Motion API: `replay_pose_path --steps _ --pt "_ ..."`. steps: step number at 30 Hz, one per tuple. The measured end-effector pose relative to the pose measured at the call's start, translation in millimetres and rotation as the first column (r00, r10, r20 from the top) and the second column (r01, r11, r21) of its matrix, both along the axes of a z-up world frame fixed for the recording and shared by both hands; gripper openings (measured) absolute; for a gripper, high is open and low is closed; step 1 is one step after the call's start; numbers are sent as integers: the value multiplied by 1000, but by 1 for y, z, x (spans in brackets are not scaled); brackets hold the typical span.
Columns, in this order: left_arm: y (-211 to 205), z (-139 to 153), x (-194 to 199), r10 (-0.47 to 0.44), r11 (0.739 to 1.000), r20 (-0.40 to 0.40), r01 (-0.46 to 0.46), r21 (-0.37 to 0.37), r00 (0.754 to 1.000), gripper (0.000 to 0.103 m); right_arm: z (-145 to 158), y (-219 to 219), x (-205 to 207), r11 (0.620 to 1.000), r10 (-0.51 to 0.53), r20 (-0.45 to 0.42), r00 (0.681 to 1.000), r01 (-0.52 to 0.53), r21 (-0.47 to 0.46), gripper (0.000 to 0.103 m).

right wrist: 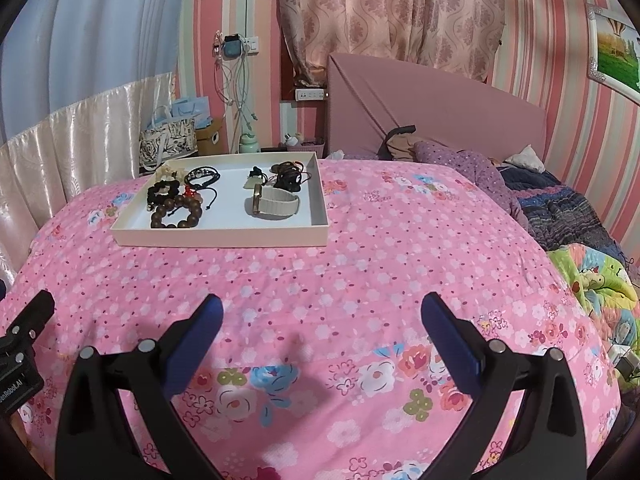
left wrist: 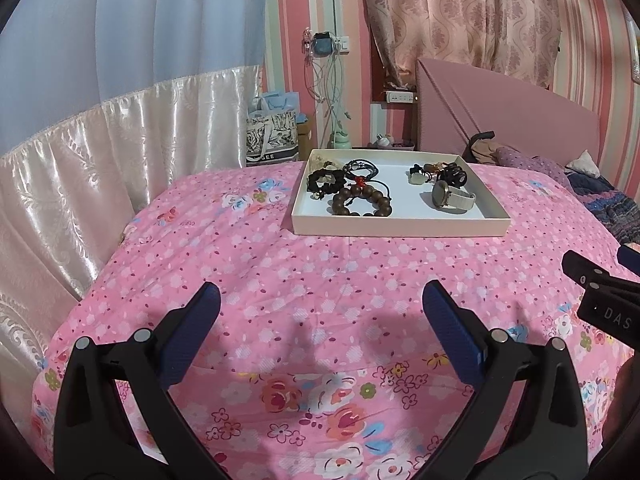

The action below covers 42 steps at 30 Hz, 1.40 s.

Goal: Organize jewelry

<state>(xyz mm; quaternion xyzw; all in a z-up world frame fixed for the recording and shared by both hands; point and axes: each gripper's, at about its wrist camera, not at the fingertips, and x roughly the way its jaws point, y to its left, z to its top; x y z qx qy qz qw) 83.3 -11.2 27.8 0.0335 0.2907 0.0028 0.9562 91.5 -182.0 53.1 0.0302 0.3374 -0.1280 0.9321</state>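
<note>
A shallow cream tray (left wrist: 400, 227) (right wrist: 220, 237) lies on the pink floral bed. In it lie a brown wooden bead bracelet (left wrist: 362, 201) (right wrist: 176, 212), a black bead bracelet (left wrist: 326, 181) (right wrist: 163, 191), black cord bracelets (left wrist: 362, 168) (right wrist: 203, 174), a watch with a white strap (left wrist: 454, 197) (right wrist: 276, 202) and dark pendants (left wrist: 452, 176) (right wrist: 290, 176). My left gripper (left wrist: 320, 300) is open and empty, hovering over the bedspread well short of the tray. My right gripper (right wrist: 322, 312) is open and empty, also short of the tray, which lies to its left.
The pink floral bedspread (left wrist: 320, 280) (right wrist: 400, 240) covers the bed. A pink headboard (right wrist: 440, 96), purple clothes (right wrist: 460, 164) and rumpled blankets (right wrist: 580, 216) lie at the right. Shiny curtains (left wrist: 100, 160) hang left. Bags (left wrist: 276, 132) and cables stand behind the bed.
</note>
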Motion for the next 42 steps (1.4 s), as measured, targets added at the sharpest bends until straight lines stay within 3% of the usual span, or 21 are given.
replay_pose_path --steps 42 --pt "5 -3 -1 16 1000 -13 -16 -9 1000 100 0 0 -1 1000 7 4 1000 -7 -7 99"
